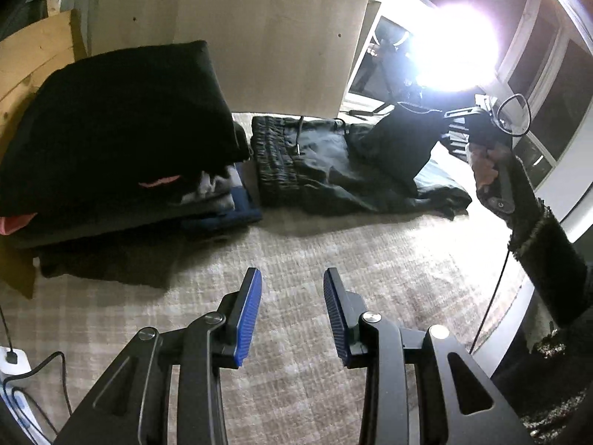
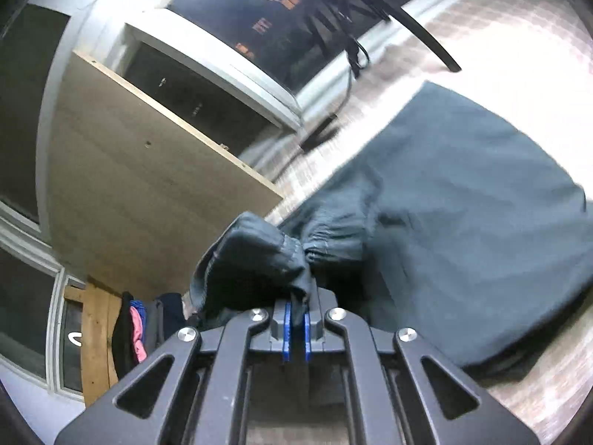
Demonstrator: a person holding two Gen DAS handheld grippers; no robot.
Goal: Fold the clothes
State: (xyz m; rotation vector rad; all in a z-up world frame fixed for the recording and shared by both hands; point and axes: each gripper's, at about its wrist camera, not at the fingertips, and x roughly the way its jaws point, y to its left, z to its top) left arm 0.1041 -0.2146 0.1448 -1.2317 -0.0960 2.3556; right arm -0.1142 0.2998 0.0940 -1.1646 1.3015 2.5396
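Dark trousers (image 1: 326,170) with an elastic waistband lie across a checked bedcover (image 1: 296,333). Their right end is lifted off the cover by my right gripper (image 1: 463,118), held in a person's gloved hand (image 1: 493,170). In the right wrist view the trousers (image 2: 463,230) appear blue-grey, and my right gripper (image 2: 296,319) is shut on a gathered cuff (image 2: 255,259). My left gripper (image 1: 292,285) hovers open above the bare cover, well in front of the trousers, with nothing between its blue pads (image 1: 248,315).
A stack of folded dark clothes (image 1: 118,141) sits at the left on the bedcover. A beige board (image 1: 241,37) stands behind it. A very bright lamp (image 1: 452,52) glares at the back right. Cables (image 1: 40,374) run along the left edge. Windows (image 2: 222,18) line the wall.
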